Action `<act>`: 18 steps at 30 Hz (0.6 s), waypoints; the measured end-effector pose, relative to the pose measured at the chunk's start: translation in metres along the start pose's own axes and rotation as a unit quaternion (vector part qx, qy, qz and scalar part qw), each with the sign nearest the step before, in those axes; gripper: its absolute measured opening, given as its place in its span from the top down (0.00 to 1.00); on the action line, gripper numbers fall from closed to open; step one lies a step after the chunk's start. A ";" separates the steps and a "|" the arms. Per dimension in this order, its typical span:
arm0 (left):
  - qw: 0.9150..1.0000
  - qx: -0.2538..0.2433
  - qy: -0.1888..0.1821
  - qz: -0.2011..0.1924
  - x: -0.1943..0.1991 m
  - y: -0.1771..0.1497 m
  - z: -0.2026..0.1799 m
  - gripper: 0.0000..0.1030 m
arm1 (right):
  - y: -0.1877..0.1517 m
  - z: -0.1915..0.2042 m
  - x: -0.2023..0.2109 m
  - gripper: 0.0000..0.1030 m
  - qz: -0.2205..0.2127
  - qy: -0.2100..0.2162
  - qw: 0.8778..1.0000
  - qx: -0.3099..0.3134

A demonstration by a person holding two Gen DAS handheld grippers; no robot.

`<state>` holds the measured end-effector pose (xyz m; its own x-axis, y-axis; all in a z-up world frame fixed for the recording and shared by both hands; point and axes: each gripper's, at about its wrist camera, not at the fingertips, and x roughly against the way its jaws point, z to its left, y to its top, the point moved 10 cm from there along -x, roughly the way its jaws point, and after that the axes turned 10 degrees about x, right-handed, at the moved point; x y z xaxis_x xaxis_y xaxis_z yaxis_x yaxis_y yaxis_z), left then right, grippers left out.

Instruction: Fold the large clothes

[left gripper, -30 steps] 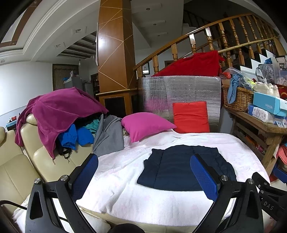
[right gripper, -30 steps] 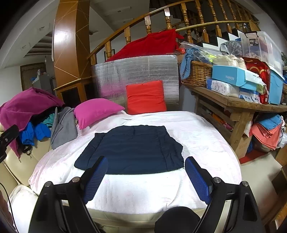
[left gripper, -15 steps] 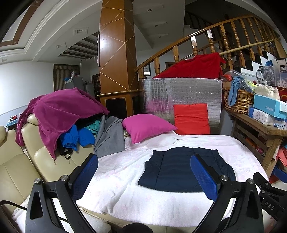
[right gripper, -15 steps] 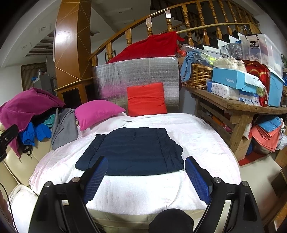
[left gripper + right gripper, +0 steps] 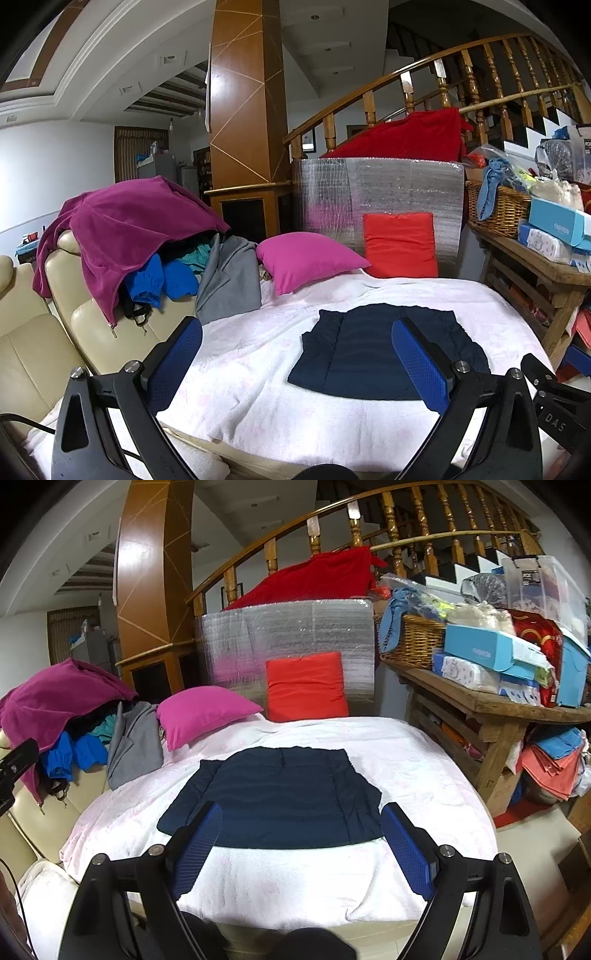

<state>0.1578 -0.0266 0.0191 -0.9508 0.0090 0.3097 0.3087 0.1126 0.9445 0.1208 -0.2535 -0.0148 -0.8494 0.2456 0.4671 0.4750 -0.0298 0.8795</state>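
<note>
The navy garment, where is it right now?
In both wrist views the navy garment lies flat on the white blanket, in front of the pink pillow and red cushion.

Black claws [image 5: 301, 843], blue textured pads [image 5: 406, 853]

Garment [image 5: 280, 797] lies flat on the blanket [image 5: 424, 775], 2 cushions [image 5: 306, 686] behind it, clothes pile [image 5: 66, 716] left

The garment [image 5: 275, 797] is matt navy quilted cloth on a fluffy white blanket [image 5: 413, 775]. Sofa [image 5: 33, 354]: glossy cream leather. Table [image 5: 491, 709]: rough bare wood. Basket [image 5: 417, 642]: woven wicker. Pads [image 5: 199, 845]: textured blue rubber.
</note>
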 end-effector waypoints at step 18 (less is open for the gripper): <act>0.993 0.072 0.006 0.089 -0.155 -0.015 0.052 0.01 | 0.013 -0.038 -0.118 0.13 0.050 -0.053 0.997 -0.016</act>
<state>0.2991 0.0224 -0.0489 -0.8805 0.0301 0.4731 0.4648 0.2505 0.8492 0.2179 -0.3199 -0.0553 -0.7683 0.3411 0.5416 0.5473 -0.0888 0.8322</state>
